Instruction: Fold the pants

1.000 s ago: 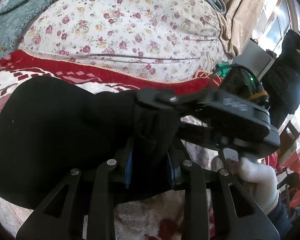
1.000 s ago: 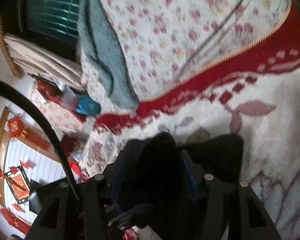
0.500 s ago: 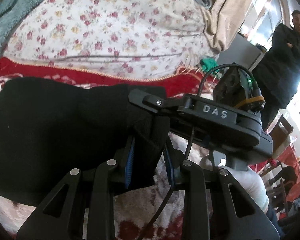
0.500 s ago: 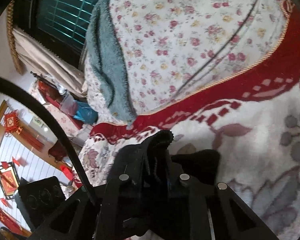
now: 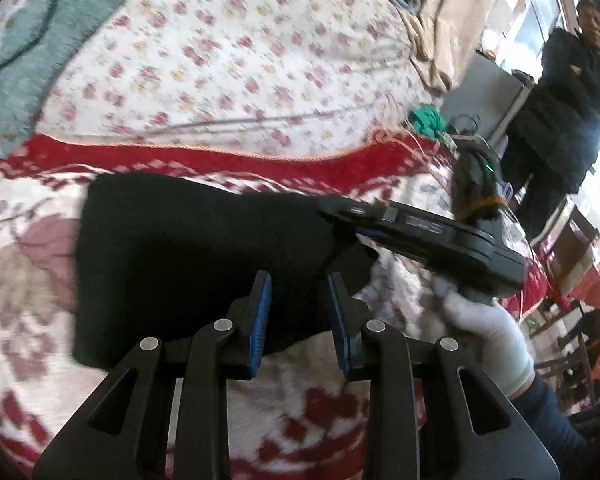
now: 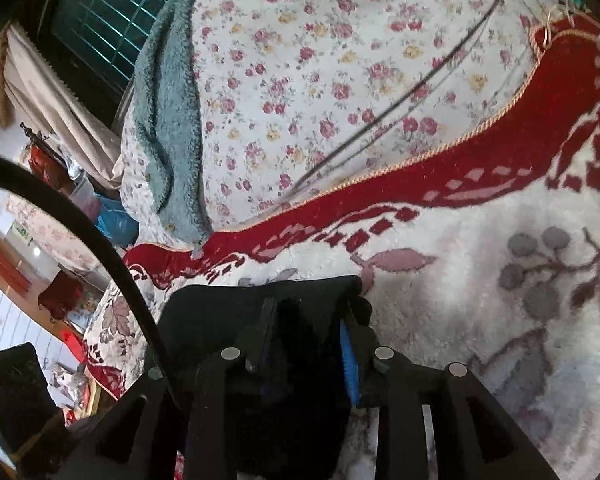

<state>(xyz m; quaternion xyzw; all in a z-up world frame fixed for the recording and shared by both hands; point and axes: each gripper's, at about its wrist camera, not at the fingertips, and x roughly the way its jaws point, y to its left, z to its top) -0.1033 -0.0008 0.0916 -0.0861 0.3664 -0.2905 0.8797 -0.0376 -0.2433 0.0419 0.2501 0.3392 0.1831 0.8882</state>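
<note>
The black pants (image 5: pixel 180 256) lie folded into a compact block on the white and red floral blanket (image 5: pixel 32 280). My left gripper (image 5: pixel 298 286) is open, its blue pads on either side of the near edge of the pants, not pinching the cloth. My right gripper (image 6: pixel 306 320) shows in the left wrist view (image 5: pixel 348 216) at the right end of the pants. In the right wrist view its jaws stand apart around a ridge of the black pants (image 6: pixel 236 312), with a blue pad (image 6: pixel 346 356) showing.
A flowered quilt (image 5: pixel 240 60) and a teal fleece (image 5: pixel 52 28) are piled behind the blanket. A person in a dark coat (image 5: pixel 560 92) stands at the right. A black cable (image 6: pixel 80 228) crosses the right wrist view. Furniture stands at the far left (image 6: pixel 60 292).
Both grippers have opened and let go of the pants. The raised cloth has dropped flat onto the blanket, and the left gripper has drawn back a little.
</note>
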